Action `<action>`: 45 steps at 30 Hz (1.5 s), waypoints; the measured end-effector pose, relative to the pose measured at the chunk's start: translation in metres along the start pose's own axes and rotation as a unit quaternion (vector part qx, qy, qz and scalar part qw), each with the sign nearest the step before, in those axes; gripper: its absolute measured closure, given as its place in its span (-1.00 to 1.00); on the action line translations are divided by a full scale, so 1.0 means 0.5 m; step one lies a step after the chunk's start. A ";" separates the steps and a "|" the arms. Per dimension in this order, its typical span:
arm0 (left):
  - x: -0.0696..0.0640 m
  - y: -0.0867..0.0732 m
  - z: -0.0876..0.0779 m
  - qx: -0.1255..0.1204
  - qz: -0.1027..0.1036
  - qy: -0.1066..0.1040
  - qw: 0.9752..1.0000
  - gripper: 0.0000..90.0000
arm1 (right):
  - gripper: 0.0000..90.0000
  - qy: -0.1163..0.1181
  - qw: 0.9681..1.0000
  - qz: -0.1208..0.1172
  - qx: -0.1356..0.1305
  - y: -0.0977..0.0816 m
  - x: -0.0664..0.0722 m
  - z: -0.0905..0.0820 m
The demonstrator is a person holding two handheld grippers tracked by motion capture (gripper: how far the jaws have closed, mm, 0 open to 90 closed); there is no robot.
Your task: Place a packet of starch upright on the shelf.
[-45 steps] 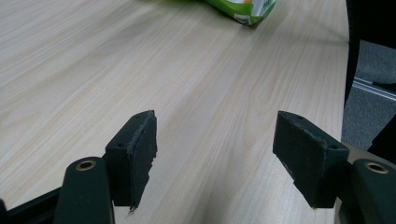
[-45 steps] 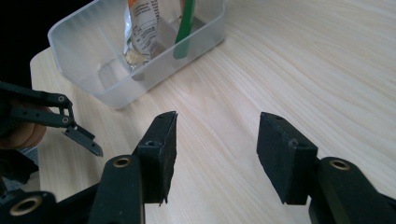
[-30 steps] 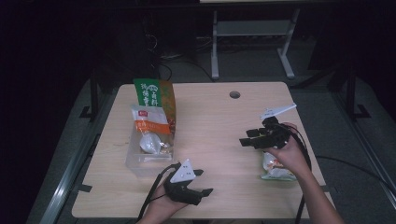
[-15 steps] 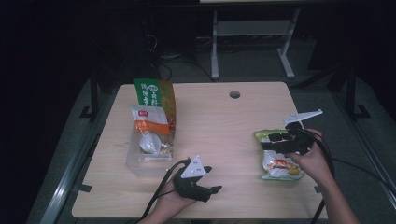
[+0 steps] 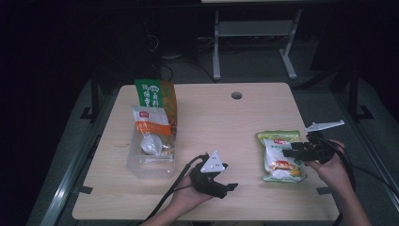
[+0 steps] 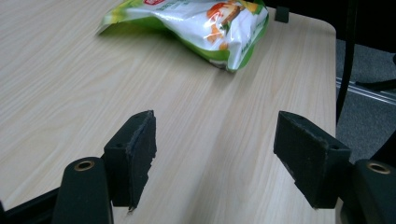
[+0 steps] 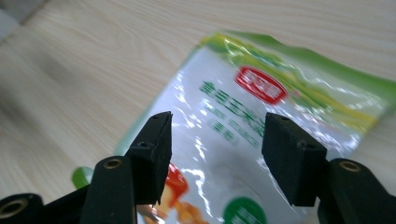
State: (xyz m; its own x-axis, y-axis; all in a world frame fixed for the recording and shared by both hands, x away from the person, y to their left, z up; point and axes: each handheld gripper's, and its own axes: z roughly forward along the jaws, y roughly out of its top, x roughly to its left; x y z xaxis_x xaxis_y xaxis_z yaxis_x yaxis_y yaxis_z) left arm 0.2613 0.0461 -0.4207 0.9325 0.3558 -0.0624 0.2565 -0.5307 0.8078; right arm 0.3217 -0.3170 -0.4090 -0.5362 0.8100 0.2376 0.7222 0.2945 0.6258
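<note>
Over the green snack bag [image 5: 281, 157], right tool [image 5: 292, 151] open, left tool [image 5: 225, 186] open (above bare table [image 5: 235, 127])

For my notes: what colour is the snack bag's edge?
Green, on the snack bag; right gripper view shows it best.

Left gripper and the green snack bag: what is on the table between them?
Nothing: in the left gripper view, only bare table separates the left gripper from the snack bag.

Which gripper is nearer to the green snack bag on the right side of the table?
Right. The right gripper hovers over the green snack bag, jaws open. The left gripper sits apart from it toward the table's front edge.
</note>
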 end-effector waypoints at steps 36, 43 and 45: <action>-0.004 0.066 0.109 0.011 0.009 -0.021 1.000 -0.35 | 0.28 0.035 0.994 0.102 0.011 -0.086 -0.068 0.012; 0.001 0.064 0.116 0.014 0.005 -0.021 1.000 -0.36 | 0.05 0.029 0.995 0.098 0.010 -0.076 -0.080 0.015; 0.003 0.064 0.117 0.013 0.003 -0.020 1.000 -0.36 | 0.01 0.030 0.995 0.097 0.012 -0.069 -0.086 0.024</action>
State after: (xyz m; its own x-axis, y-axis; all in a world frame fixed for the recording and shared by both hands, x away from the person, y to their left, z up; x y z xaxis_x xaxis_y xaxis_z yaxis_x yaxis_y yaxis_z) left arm 0.2858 -0.0152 -0.4293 0.9432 0.3218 -0.0824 0.2579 -0.5530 0.7922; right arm 0.3252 -0.3559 -0.4496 -0.4104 0.8209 0.3970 0.8242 0.1477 0.5467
